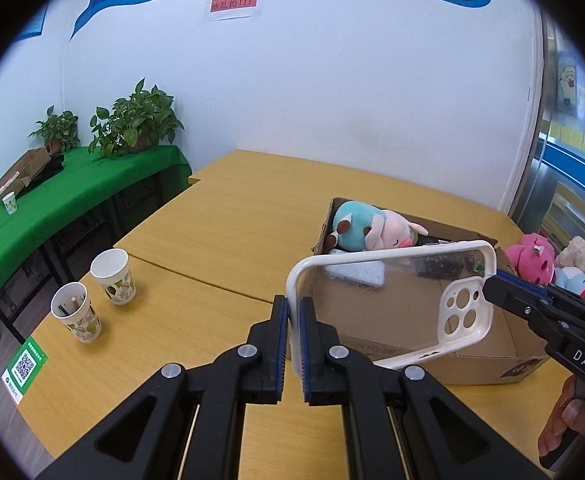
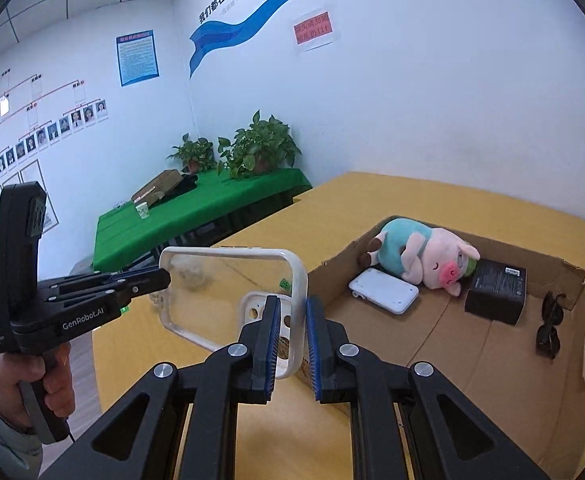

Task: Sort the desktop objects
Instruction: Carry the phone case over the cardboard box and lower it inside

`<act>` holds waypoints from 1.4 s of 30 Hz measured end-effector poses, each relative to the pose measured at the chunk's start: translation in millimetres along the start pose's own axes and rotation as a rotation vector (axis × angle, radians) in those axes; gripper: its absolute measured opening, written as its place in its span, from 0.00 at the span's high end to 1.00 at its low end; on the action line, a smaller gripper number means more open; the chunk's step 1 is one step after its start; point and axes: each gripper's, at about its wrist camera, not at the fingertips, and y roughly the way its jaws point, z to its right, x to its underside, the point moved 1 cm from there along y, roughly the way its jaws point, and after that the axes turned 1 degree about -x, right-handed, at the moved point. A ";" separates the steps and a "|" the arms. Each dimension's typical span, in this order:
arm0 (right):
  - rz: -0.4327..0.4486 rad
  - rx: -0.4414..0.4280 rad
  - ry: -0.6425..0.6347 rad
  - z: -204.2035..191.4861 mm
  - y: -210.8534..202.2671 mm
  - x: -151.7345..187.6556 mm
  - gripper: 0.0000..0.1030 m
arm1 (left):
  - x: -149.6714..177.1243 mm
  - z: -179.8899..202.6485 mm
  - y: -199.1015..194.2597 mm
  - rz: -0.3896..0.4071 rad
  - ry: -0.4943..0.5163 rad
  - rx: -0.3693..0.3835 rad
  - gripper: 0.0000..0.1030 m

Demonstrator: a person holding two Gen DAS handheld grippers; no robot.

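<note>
A clear phone case with a white rim (image 1: 392, 300) is held in the air between both grippers, beside the cardboard box (image 1: 472, 356). My left gripper (image 1: 293, 320) is shut on the case's plain end. My right gripper (image 2: 293, 332) stands around the camera-hole end of the case (image 2: 228, 284), its jaws narrowly apart with a gap on the right side; in the left wrist view its tip (image 1: 492, 290) touches the rim. The box (image 2: 572, 344) holds a plush pig (image 2: 424, 260), a white device (image 2: 384, 290), a black box (image 2: 496, 290) and sunglasses (image 2: 550, 326).
Two paper cups (image 1: 92, 292) stand on the yellow table (image 1: 212, 240) at the left, one with a stick in it. More plush toys (image 1: 556, 262) lie right of the box. A green-covered table with plants (image 1: 132, 124) stands by the wall.
</note>
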 end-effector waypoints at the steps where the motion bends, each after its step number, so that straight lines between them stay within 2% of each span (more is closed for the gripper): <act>1: 0.003 -0.003 0.007 2.2 -0.4 -1.2 0.88 | -1.3 1.1 -0.2 0.002 -0.001 -0.006 0.95; 13: 0.010 0.000 0.056 42.8 -6.4 2.6 0.88 | -12.4 38.5 21.8 -0.024 0.057 -0.010 0.95; 26: -0.037 -0.014 0.156 98.9 14.3 22.0 0.85 | -8.4 66.0 67.3 -0.090 0.087 -0.008 0.95; 35: -0.086 -0.057 0.196 111.8 28.9 32.8 0.85 | -14.4 66.0 84.4 -0.097 0.062 -0.005 0.95; 42: -0.086 -0.036 0.227 126.0 23.6 38.0 0.85 | -14.9 82.5 94.1 -0.105 0.091 0.020 0.95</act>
